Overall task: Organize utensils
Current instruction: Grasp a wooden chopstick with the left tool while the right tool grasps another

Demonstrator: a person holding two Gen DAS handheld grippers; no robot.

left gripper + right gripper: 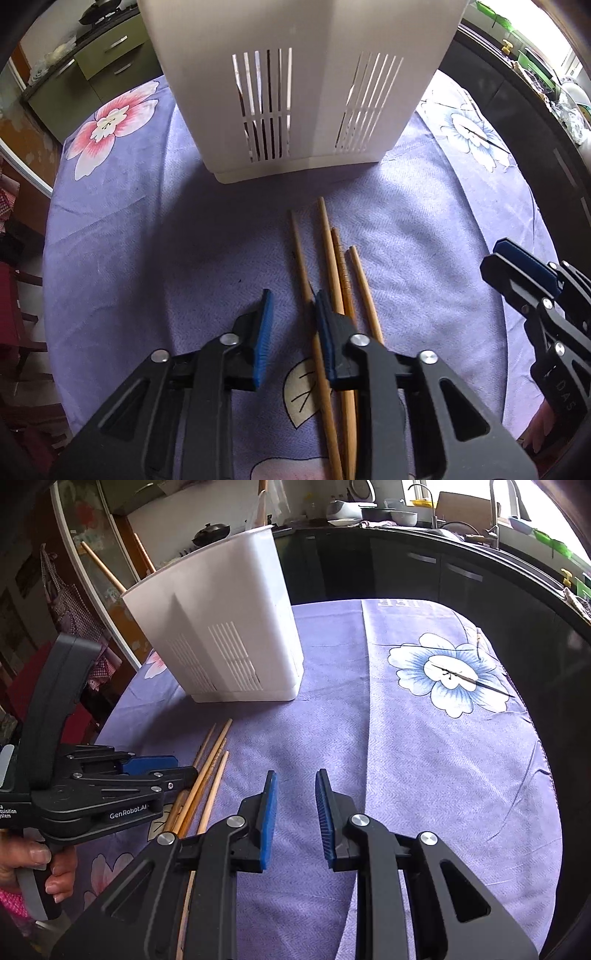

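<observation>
Chopsticks (334, 266), four wooden ones, lie side by side on the purple flowered cloth (147, 240) of the bench, tips pointing far toward the white slotted holder (295, 92), which stands upright just beyond them with a strip of bare cloth between. Left tool (291, 325) sits low over the near part of the bundle, jaws parted and gripping nothing; its right finger covers part of two sticks, and the leftmost stick passes between the blue pads (264, 332). Right tool (295, 808) is likewise parted and holds nothing, over bare cloth well to the right of the sticks. Open cloth extends right and far of that tool up to the bench edge, with dark cabinets (424, 572) beyond. The right wrist view alone shows the holder's open rim, the left tool side-on and the hand (40, 864) holding it; the left wrist view alone shows dark shapes behind the holder's slots, too indistinct to identify. Near ends of the chopsticks are cut off at the frame bottom, and the holder's top is cropped in the left view.
</observation>
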